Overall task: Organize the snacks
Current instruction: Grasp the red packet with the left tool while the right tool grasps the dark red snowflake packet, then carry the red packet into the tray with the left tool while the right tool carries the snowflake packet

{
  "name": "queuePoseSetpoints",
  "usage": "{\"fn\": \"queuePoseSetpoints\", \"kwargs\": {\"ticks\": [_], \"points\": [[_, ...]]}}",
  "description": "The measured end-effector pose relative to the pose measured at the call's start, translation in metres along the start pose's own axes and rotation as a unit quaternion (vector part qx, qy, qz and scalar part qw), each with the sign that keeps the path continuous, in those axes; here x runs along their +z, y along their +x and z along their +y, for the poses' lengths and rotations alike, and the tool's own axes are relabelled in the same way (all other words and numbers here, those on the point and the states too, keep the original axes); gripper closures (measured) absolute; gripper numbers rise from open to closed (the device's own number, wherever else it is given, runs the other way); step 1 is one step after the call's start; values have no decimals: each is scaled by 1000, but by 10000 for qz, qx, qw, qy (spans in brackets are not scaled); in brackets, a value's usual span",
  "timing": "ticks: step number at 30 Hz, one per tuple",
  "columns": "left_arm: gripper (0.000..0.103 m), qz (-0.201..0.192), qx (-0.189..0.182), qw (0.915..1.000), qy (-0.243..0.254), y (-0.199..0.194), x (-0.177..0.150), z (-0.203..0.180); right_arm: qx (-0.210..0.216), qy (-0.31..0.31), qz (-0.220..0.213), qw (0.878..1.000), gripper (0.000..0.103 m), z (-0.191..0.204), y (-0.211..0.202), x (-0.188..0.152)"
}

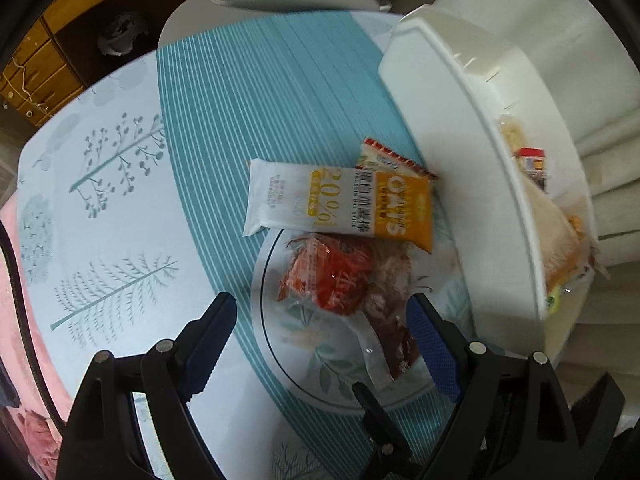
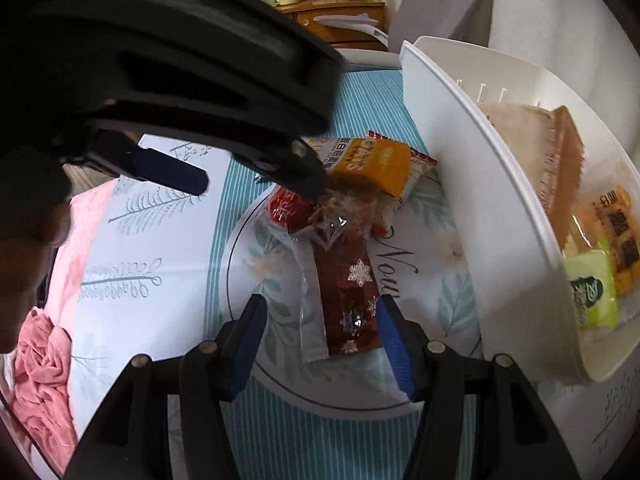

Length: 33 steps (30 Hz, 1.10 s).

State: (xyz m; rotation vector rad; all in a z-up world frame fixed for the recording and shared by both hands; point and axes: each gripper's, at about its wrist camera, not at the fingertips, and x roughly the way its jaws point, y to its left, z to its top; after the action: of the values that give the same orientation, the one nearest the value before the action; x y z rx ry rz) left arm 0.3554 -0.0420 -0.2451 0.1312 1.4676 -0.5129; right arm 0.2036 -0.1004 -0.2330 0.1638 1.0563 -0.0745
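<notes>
Hanging over a floral plate (image 2: 432,264), the right gripper (image 2: 320,340) holds its blue-padded fingers (image 2: 394,344) moderately apart with a dark red snowflake-printed packet (image 2: 352,296) lying between them, and I cannot tell whether the pads touch it; the left gripper (image 1: 320,320) stands with its fingers (image 1: 430,344) spread wide above the same plate (image 1: 304,356), gripping nothing; just past them a red crinkled wrapper (image 1: 332,276) lies on the plate beside the clear end of the dark packet (image 1: 396,344); beyond that a white and orange oat bar (image 1: 340,204) rests across the plate's far rim, overlapping a red-edged packet (image 1: 390,158); to the right stands a white tub (image 2: 472,208) touching or just beside the plate, holding a tan bag (image 2: 536,152), an orange snack (image 2: 616,232) and a green pouch (image 2: 592,296); everything sits on a teal-striped tablecloth (image 1: 256,100); pink fabric (image 2: 40,368) lies at the table's left edge; wooden drawers (image 1: 52,60) stand farthest back.
</notes>
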Motion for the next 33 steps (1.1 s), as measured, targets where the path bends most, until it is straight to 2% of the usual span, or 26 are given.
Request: {"fn": "queuePoseSetpoints", "kwargs": {"ticks": [7, 11, 13, 15, 17, 24, 33], "points": [[18, 117, -68, 9999, -78, 23, 12, -6, -143, -125, 113, 9998, 46, -4, 16, -1], [26, 178, -130, 9997, -108, 33, 19, -9, -184, -234, 162, 9994, 46, -5, 22, 3], [34, 174, -227, 9994, -170, 35, 22, -9, -238, -352, 142, 9990, 46, -3, 24, 3], [37, 175, -246, 9993, -220, 39, 25, -12, -259, -432, 116, 9987, 47, -2, 24, 5], [38, 162, -300, 9991, -235, 42, 30, -12, -298, -520, 66, 9982, 53, 1, 24, 5], [43, 206, -399, 9981, -412, 40, 26, -1, -229, -783, 52, 9966, 60, 9, 26, 7], [45, 229, -392, 9966, -687, 27, 5, 20, -140, -886, 320, 9955, 68, 11, 17, 11]]}}
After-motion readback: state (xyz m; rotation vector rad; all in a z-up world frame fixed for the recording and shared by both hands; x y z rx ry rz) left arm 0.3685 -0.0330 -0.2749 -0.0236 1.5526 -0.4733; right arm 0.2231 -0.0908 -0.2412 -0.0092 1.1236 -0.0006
